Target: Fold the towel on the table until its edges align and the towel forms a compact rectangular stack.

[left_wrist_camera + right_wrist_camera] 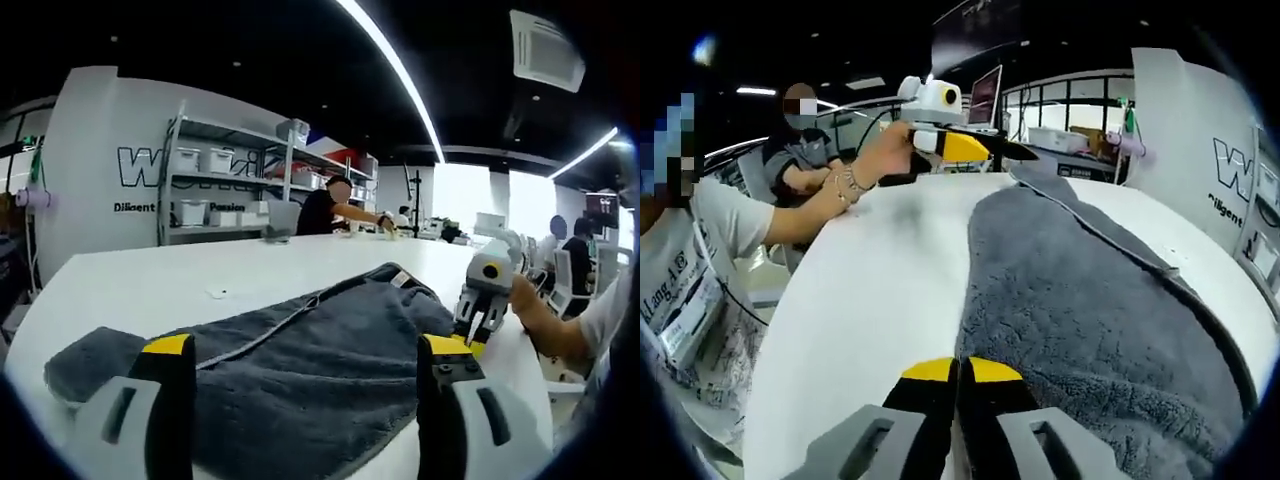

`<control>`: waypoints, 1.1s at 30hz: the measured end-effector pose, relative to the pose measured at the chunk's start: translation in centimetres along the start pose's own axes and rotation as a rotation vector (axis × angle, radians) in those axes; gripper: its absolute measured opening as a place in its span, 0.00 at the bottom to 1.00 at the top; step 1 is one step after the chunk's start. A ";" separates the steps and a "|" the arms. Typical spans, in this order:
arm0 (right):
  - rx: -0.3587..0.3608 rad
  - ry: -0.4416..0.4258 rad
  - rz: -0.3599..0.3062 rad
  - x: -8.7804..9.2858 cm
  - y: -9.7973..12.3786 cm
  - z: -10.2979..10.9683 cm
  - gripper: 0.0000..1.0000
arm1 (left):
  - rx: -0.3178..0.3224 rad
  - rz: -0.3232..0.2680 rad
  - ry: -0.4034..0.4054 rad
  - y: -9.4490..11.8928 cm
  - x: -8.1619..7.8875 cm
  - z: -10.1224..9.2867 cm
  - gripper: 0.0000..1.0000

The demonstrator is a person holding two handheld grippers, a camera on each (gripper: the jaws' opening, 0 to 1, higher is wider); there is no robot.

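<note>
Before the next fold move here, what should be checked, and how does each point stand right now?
1. Towel fully on the table: ok.
2. Right gripper shut at the towel's edge: ok; cloth actually pinched: cannot tell.
3. Left gripper holding a corner: not ok, its jaws stand open over the cloth.
4. Towel flat, not bunched: ok, apart from one turned-over strip along an edge.
5. Edges aligned into a compact stack: not ok, not yet folded up.
</note>
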State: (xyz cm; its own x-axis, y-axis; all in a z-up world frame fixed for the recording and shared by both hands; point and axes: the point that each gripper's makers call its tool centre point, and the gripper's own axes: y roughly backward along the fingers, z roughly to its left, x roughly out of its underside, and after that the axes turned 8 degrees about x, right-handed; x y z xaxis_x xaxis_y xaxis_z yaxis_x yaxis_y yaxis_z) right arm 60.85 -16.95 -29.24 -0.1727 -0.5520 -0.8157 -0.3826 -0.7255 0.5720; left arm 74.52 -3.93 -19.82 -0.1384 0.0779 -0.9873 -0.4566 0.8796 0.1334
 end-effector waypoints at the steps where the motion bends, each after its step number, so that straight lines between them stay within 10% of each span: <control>1: -0.005 0.004 0.000 0.1 0.1 0.2 0.03 | 0.000 0.001 0.002 0.0 0.1 0.0 0.97; 33: -0.154 0.121 0.091 3.2 5.6 6.6 0.04 | -0.021 0.009 0.008 0.2 0.3 0.6 0.96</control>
State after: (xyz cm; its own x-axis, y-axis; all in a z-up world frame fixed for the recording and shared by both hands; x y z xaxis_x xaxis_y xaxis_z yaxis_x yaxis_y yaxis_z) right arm 52.20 -20.07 -29.27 -0.0861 -0.6564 -0.7495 -0.2254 -0.7199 0.6564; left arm 74.92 -3.43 -20.12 -0.1497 0.0817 -0.9853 -0.4739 0.8687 0.1440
